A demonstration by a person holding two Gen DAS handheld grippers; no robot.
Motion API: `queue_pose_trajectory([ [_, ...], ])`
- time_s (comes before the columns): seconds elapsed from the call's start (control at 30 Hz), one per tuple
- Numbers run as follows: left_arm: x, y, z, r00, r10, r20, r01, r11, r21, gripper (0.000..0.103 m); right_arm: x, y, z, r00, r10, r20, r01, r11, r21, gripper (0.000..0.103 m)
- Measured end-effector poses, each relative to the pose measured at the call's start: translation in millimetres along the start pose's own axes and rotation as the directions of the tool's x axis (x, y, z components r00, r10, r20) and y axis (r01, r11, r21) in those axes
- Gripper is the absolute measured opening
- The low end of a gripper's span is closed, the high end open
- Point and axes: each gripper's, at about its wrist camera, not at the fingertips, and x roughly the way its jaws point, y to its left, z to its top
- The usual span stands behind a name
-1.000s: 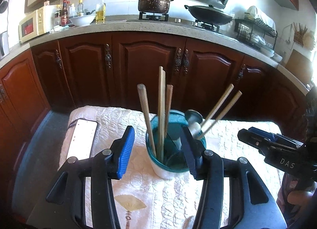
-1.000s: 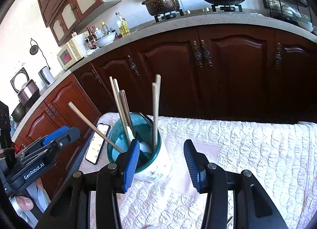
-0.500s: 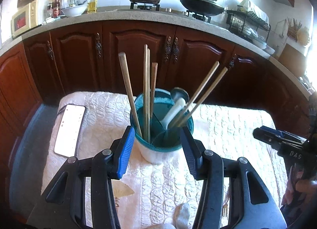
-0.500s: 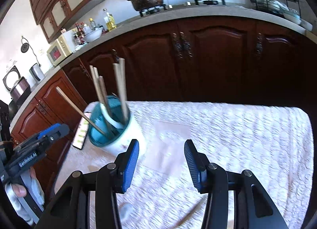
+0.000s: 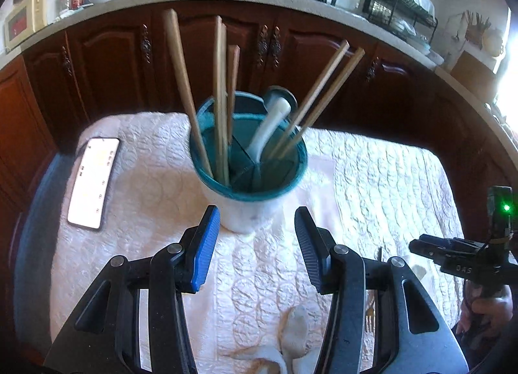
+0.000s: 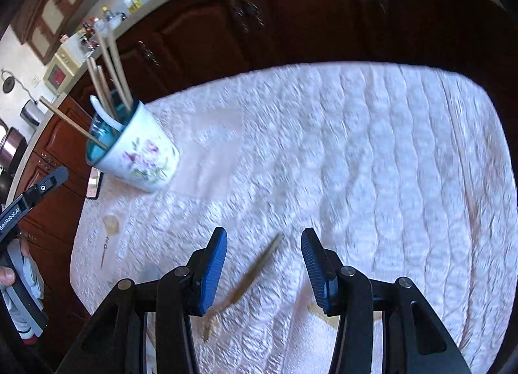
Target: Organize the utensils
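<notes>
Dark red wooden kitchen cabinets (image 5: 110, 60) run under a pale countertop behind a table covered with a white quilted cloth (image 5: 372, 179). On the cloth's left side, in the left wrist view, a phone (image 5: 93, 183) lies flat with its screen lit. Near it to the right stands a white utensil holder (image 5: 249, 179) with a teal inside and a flower print on its wall. It holds wooden chopsticks (image 5: 220, 95) leaning in several directions and a white spoon (image 5: 270, 128). The left gripper (image 5: 255, 244) points down at the holder's near side, its jaws partly apart with nothing between them and the holder just beyond their tips. Farther right, the right gripper (image 6: 264, 264) points down at the cloth, well apart from the holder. Its jaws are also partly apart and empty. A blurred utensil with a slim, dark handle (image 6: 255, 270) lies on the cloth, seen between the fingers; whether it is a fork I cannot tell.
</notes>
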Motion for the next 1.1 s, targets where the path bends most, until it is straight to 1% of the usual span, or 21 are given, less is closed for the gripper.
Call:
queue_pose_trajectory([
  [0.07, 3.9, -6.5, -3.8, 1.0, -0.016, -0.016, 0.016, 1.0, 0.009, 0.047, 5.0, -3.0, -2.1, 1.0, 0.001, -0.018, -0.001, 1.0, 0.014, 0.045],
  [0.2, 10.4, -22.6, -14.1, 0.997, -0.053, -0.05, 0.056, 0.997, 0.051, 0.047, 22.3, -9.4, -8.8, 0.997, 0.036, -0.071, -0.033, 0.998, 0.05, 0.044],
  [0.23, 12.0, -26.4, -17.1, 0.996, -0.07, -0.064, 0.074, 0.996, 0.06, 0.047, 26.7, -9.7, -10.0, 0.996, 0.037, -0.082, -0.032, 0.998, 0.057, 0.04],
  [0.27, 13.8, -29.6, -19.2, 0.994, -0.084, -0.077, 0.089, 0.994, 0.068, 0.047, 29.8, -8.9, -10.6, 0.995, 0.038, -0.089, -0.032, 0.998, 0.061, 0.038],
  [0.33, 18.1, -37.8, -26.2, 0.986, -0.125, -0.112, 0.135, 0.987, 0.089, 0.047, 39.0, -10.4, -10.3, 0.992, 0.048, -0.113, -0.039, 0.996, 0.083, 0.032],
  [0.37, 20.4, -43.6, -31.5, 0.979, -0.151, -0.135, 0.165, 0.981, 0.101, 0.047, 42.7, -10.8, -10.2, 0.991, 0.054, -0.121, -0.043, 0.995, 0.095, 0.031],
  [0.43, 26.3, -55.6, -42.8, 0.96, -0.201, -0.193, 0.226, 0.966, 0.122, 0.047, 50.8, -15.2, -9.6, 0.988, 0.066, -0.139, -0.048, 0.991, 0.129, 0.03],
  [0.5, 31.3, -64.9, -51.8, 0.943, -0.23, -0.241, 0.267, 0.954, 0.135, 0.047, 56.6, -19.8, -9.1, 0.987, 0.063, -0.149, -0.04, 0.988, 0.152, 0.029],
  [0.57, 38.1, -75.4, -62.4, 0.923, -0.245, -0.296, 0.297, 0.944, 0.146, 0.047, 60.0, -20.6, -8.6, 0.986, 0.067, -0.153, -0.042, 0.986, 0.162, 0.029],
  [0.63, 42.3, -86.3, -72.0, 0.903, -0.273, -0.331, 0.334, 0.931, 0.146, 0.047, 59.8, -19.5, -7.2, 0.986, 0.066, -0.153, -0.042, 0.987, 0.158, 0.029],
  [0.7, 45.0, -93.7, -77.6, 0.889, -0.289, -0.354, 0.359, 0.922, 0.149, 0.047, 58.5, -20.3, -6.5, 0.986, 0.064, -0.157, -0.04, 0.987, 0.153, 0.029],
  [0.77, 48.3, -106.9, -84.6, 0.875, -0.297, -0.382, 0.383, 0.908, 0.172, 0.047, 60.7, -19.5, -5.6, 0.985, 0.063, -0.161, -0.037, 0.987, 0.159, 0.029],
  [0.87, 55.5, -122.9, -92.7, 0.864, -0.282, -0.417, 0.392, 0.896, 0.207, 0.047, 60.7, -23.0, -4.7, 0.985, 0.066, -0.162, -0.037, 0.984, 0.176, 0.029],
  [1.03, 69.8, -134.5, -105.7, 0.854, -0.266, -0.447, 0.396, 0.89, 0.227, 0.047, 61.6, -20.9, -4.9, 0.983, 0.06, -0.172, -0.029, 0.984, 0.176, 0.029],
  [1.1, 76.6, -138.0, -108.6, 0.843, -0.269, -0.465, 0.407, 0.885, 0.227, 0.045, 63.1, -19.3, -5.9, 0.983, 0.058, -0.177, -0.026, 0.984, 0.178, 0.029],
])
